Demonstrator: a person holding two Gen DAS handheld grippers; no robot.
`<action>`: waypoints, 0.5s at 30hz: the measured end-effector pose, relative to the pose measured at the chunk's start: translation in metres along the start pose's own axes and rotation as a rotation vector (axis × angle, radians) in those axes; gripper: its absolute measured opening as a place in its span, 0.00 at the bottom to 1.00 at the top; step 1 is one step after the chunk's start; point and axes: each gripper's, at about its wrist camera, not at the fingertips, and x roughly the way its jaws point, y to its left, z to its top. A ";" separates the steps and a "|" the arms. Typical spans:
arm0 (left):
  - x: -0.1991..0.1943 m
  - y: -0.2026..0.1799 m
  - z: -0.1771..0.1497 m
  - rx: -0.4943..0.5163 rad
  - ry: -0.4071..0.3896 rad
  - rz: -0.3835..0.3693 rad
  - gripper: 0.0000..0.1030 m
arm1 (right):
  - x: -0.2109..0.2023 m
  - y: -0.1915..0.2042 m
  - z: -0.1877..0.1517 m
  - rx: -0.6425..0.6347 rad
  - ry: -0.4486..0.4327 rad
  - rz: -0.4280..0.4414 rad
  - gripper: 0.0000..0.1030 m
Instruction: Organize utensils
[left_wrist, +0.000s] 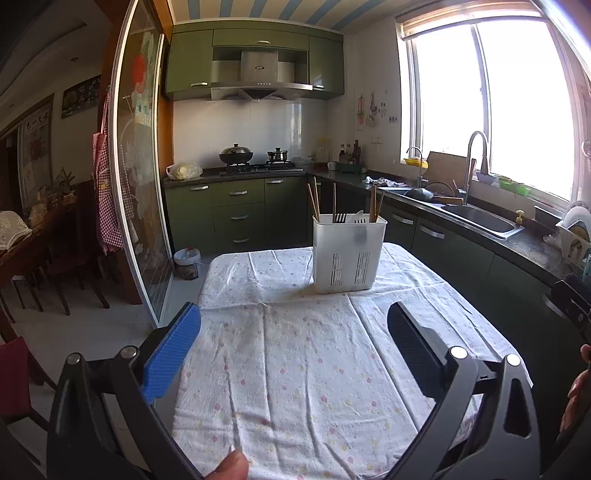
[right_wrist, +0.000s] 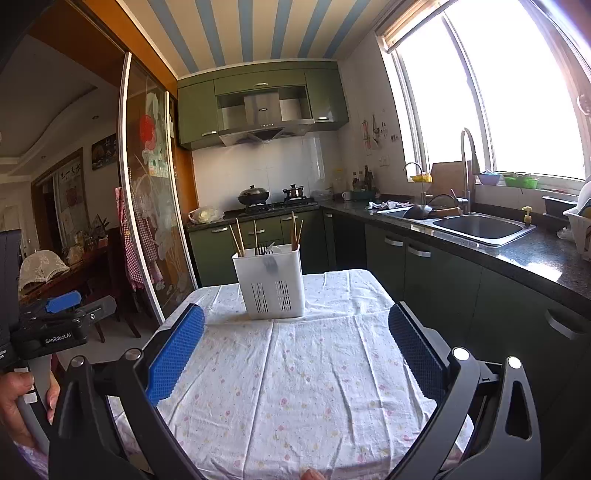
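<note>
1. the white utensil holder (left_wrist: 349, 254) is set at the far end of the table (left_wrist: 295, 369), straight ahead of both grippers, well apart
2. chopsticks (left_wrist: 314, 201) and a fork (left_wrist: 340, 217) are stood upright in it
3. the left gripper (left_wrist: 293, 341) and right gripper (right_wrist: 295, 345) are held wide, nothing gripped; neither is seen to be clearly nearer

- Utensil holder (left_wrist: 347, 254) near table's far edge: walls hide lower parts of chopsticks (left_wrist: 314, 201), fork (left_wrist: 340, 217) & white utensil (left_wrist: 357, 217); type of white one can't tell.
- Table (right_wrist: 295, 387) near edge cut off by frame bottom in both views.
- Left gripper (right_wrist: 79, 308) in right wrist view: only partly seen at left edge, fingers mostly hidden.
- Dish rack (left_wrist: 574, 236) on counter cut by right edge.
- Bottles (left_wrist: 351, 151) at counter's far corner too small to ID.
</note>
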 end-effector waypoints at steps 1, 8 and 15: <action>0.000 0.000 0.000 0.003 0.000 0.000 0.93 | 0.002 0.000 0.000 0.002 0.009 0.007 0.96; -0.003 -0.004 -0.002 0.011 -0.011 -0.022 0.93 | 0.005 0.004 0.002 0.002 0.014 0.017 0.96; -0.004 -0.003 -0.001 0.005 -0.012 -0.031 0.93 | 0.005 -0.001 0.003 0.007 0.011 0.010 0.96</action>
